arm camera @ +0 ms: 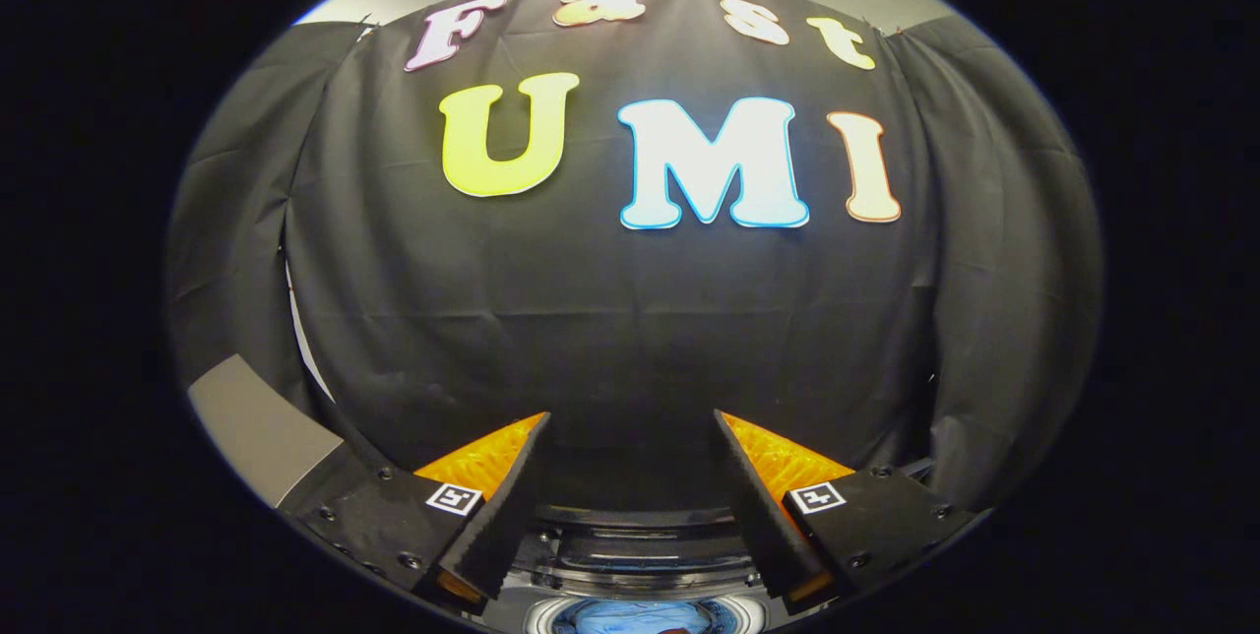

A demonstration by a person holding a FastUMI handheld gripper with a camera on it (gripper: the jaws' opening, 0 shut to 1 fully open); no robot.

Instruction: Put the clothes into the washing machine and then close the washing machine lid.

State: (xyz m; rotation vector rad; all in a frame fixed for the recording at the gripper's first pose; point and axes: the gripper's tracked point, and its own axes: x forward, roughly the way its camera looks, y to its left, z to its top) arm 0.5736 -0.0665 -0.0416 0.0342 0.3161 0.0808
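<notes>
My gripper (632,414) is open, its two fingers spread wide with nothing between them. It is raised and faces the black cloth wall of the booth. Below the fingers, close to me, lies the top of the washing machine (640,540), with a dark rim and a raised lid edge behind the opening. Inside the round drum opening I see a patch of light blue cloth (630,617). Most of the machine is hidden under the fingers.
The black cloth wall (630,319) hangs straight ahead, close behind the machine. A grey slanted panel (251,427) stands to the left of the fingers, in front of the cloth's left fold.
</notes>
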